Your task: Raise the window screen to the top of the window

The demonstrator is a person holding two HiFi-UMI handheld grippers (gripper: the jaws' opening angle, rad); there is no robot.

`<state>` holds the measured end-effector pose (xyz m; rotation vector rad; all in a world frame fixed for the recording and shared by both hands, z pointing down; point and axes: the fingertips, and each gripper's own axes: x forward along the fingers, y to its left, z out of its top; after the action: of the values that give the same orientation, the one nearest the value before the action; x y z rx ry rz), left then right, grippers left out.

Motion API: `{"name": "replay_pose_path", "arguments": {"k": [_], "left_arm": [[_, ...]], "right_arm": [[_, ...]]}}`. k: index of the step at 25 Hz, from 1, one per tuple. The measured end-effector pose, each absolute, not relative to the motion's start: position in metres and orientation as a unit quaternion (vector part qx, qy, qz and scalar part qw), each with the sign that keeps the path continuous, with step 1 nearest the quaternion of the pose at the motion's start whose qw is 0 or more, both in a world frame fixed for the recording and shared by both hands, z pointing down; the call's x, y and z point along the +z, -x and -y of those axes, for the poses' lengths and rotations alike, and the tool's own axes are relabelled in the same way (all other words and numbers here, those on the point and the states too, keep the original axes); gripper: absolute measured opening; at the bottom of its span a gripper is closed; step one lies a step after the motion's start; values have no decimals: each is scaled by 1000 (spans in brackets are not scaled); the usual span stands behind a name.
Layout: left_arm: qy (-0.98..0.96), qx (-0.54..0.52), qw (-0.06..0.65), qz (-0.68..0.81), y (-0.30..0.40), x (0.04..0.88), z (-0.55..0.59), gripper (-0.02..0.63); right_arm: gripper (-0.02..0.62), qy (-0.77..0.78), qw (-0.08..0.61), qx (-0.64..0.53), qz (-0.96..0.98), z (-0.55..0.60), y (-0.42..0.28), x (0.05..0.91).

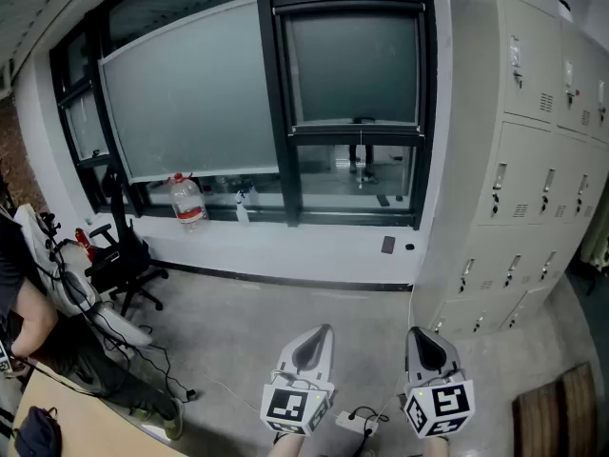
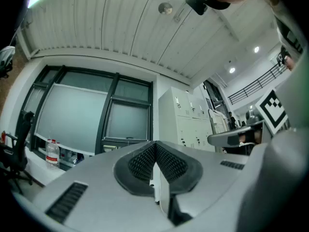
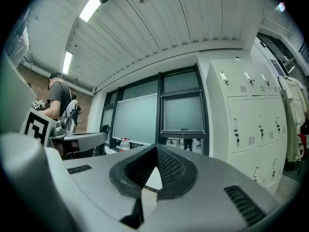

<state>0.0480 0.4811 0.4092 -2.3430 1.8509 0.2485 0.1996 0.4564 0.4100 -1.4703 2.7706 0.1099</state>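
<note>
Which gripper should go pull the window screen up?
Left, but only just. Both grippers are shut, empty and far from the window screen. In the head view, the left gripper lines up slightly nearer the screen's handle than the right gripper.

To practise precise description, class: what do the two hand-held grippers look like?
The left gripper and right gripper are smooth light-grey wedges tapering to black ribbed pads, with slotted vents. Each carries a white cube with black square markers.
</note>
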Motion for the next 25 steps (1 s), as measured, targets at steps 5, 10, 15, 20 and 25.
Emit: {"name": "replay_pose_path", "arguments": {"k": [5, 10, 15, 20, 25], "left_arm": [[779, 79, 74, -618, -51, 409, -472, 3], [779, 74, 76, -618, -58, 408, -460, 3], [775, 80, 69, -623, -61, 409, -448, 3], [759, 81, 57, -643, -65, 423, -434, 3], [747, 79, 39, -659, -72, 437, -435, 3]], "right_arm": [[6, 457, 0, 54, -888, -452, -198, 404], [6, 451, -7, 39, -892, -443, -202, 416], [6, 466, 9, 17, -885, -424, -222, 418], [6, 448, 11, -7, -894, -408, -239, 435], [6, 416, -23, -13, -909, -402, -239, 456]]}}
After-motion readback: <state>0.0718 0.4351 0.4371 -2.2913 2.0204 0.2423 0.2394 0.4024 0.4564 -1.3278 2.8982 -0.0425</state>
